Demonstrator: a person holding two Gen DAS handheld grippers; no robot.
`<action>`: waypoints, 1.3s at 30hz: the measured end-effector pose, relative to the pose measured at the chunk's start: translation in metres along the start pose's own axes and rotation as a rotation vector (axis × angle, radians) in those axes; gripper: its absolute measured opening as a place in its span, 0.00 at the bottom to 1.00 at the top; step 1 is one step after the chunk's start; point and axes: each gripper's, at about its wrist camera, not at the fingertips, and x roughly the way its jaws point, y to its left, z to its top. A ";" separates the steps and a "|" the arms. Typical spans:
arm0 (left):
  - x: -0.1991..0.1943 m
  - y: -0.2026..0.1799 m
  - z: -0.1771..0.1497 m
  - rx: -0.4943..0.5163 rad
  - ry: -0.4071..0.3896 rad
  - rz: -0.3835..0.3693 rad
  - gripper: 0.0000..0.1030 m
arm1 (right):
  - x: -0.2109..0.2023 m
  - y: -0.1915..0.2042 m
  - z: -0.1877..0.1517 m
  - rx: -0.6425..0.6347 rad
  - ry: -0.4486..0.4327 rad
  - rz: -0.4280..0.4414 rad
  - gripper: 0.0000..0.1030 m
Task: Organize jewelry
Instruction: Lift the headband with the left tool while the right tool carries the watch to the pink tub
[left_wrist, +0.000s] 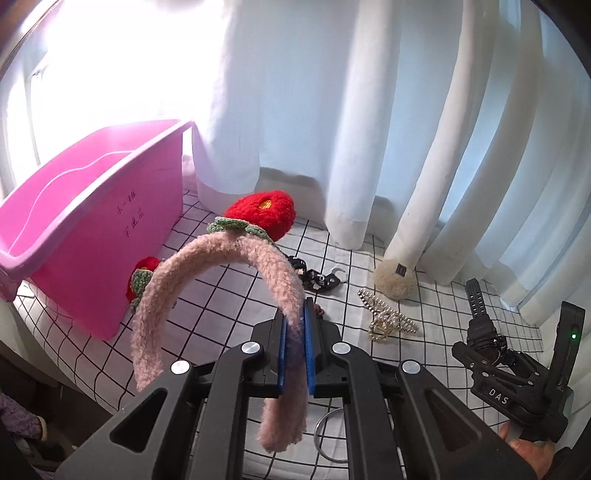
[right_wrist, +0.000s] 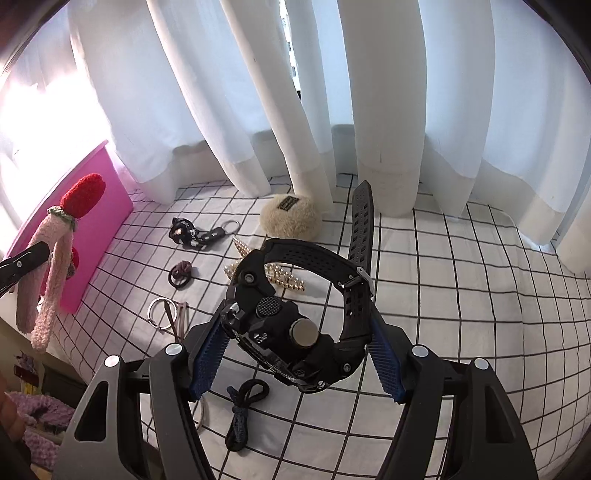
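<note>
Holding the fuzzy pink headband (left_wrist: 221, 280) clamped in my left gripper (left_wrist: 295, 347), I see the pink bin (left_wrist: 92, 206) up-left, nearer this hand. My right gripper (right_wrist: 295, 354) grips the black watch (right_wrist: 291, 325) between wide-set fingers.

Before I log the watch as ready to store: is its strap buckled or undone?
Buckled. The watch, held in the right gripper, has its strap closed in a loop through the metal buckle.
</note>
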 end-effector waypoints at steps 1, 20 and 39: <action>-0.007 -0.002 0.005 -0.001 -0.011 -0.004 0.08 | -0.004 0.002 0.005 -0.006 -0.008 0.008 0.65; -0.122 0.082 0.102 -0.050 -0.283 0.148 0.08 | -0.035 0.185 0.144 -0.280 -0.184 0.375 0.65; -0.005 0.272 0.144 -0.190 0.047 0.109 0.08 | 0.132 0.462 0.228 -0.535 0.166 0.481 0.65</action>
